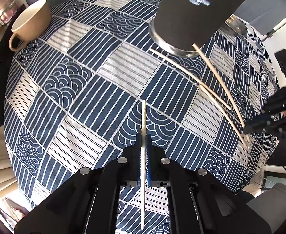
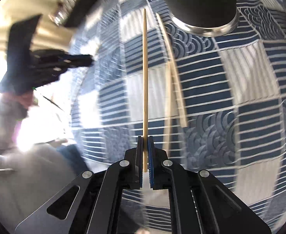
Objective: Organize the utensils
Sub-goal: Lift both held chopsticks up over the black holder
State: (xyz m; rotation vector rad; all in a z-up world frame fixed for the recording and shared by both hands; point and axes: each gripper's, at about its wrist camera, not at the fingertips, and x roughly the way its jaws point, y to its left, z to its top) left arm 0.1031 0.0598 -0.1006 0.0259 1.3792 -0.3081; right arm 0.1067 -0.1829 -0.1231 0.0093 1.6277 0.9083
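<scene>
My left gripper is shut on a thin pale chopstick that points forward above the blue patterned tablecloth. My right gripper is shut on a wooden chopstick that points toward the black cup-shaped holder. That chopstick also shows in the left wrist view, with the right gripper at its lower end. Two more wooden chopsticks lie on the cloth below the black holder; in the right wrist view they lie just right of the held one.
A beige mug stands at the far left of the table. A glass object sits behind the holder. The left gripper shows at the left of the right wrist view, which is blurred.
</scene>
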